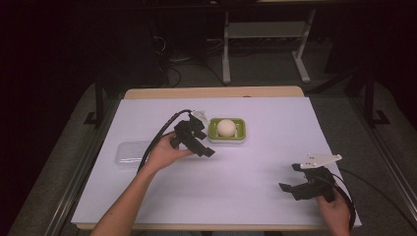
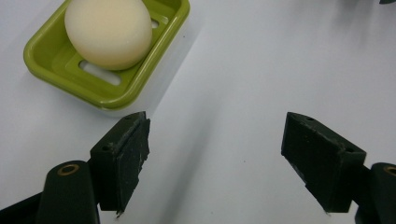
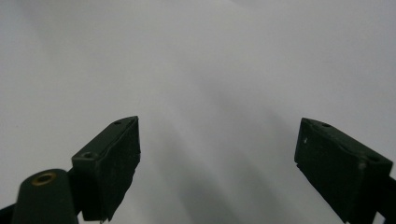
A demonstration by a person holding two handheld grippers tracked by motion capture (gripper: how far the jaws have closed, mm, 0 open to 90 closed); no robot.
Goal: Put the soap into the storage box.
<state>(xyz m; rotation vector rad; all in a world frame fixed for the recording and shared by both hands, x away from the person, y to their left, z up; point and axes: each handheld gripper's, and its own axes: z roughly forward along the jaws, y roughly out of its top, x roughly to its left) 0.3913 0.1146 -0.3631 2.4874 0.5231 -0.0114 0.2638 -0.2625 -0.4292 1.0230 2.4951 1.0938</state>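
Because the left gripper hangs just beside the green soap dish with its jaws spread wide and nothing between them, a careless sweep could knock the dish's near corner and send it sliding on the smooth sheet. The round pale soap sits loose in the dish, so a bump might roll it out, and a hard squeeze on its curved sides could make it pop free, I would judge. A clear plastic lid lies flat on the left, partly under the forearm, where a sleeve or the trailing cable could drag it. The right gripper rests well apart near the front right, jaws also wide and holding nothing.

The table is covered by a white sheet, plain and glossy. Beyond it the room is dark, with a grey floor, cables and a white metal frame.
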